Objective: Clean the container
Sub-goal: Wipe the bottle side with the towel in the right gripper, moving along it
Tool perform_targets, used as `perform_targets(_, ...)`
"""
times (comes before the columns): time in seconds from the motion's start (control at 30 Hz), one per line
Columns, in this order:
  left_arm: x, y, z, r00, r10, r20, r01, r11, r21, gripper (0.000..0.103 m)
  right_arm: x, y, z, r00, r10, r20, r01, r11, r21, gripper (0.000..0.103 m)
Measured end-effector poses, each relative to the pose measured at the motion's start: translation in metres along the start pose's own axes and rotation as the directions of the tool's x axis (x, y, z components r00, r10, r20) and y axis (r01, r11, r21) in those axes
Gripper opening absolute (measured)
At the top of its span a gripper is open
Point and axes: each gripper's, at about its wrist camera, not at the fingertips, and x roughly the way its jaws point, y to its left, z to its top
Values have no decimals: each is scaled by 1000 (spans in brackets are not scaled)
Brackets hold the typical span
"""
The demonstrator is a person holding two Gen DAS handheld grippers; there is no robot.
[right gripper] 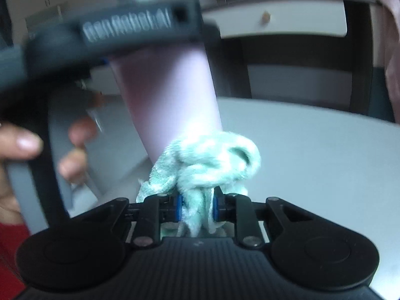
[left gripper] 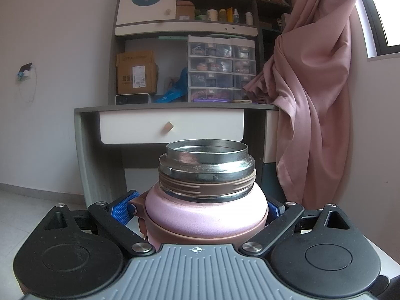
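Right wrist view, right tool point(right gripper: 197, 208) pinching green cloth point(right gripper: 207, 165) against pink flask point(right gripper: 170, 95), left tool point(left gripper: 200, 210) clamping flask.

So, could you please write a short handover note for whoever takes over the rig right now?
Left tongs: clamped on the pink flask just below its neck, lid off, steel mouth open.
Right tongs: shut on the bunched green cloth, which sits against the flask's lower side above the grey table.
Done: flask held, cloth picked up.
Left: wiping; how much is already clean cannot be told.
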Motion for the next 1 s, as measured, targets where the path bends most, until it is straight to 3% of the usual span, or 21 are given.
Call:
perform_targets(0.33,1,-3,-2,1000,1,3,-1,1000,0,96,-3,2,5,1000,-2,8,2,1000,0,22)
perform_targets(0.7,2,2,1,1000,1,3,-1,1000,-3,96,-51,3,29,977,27,213,-29,1000,2,22)
perform_targets(1.0,1,2,-2,1000,2,5,-2,1000,2,96,-38,-5,22,988,29,152,-33,999,24,22)
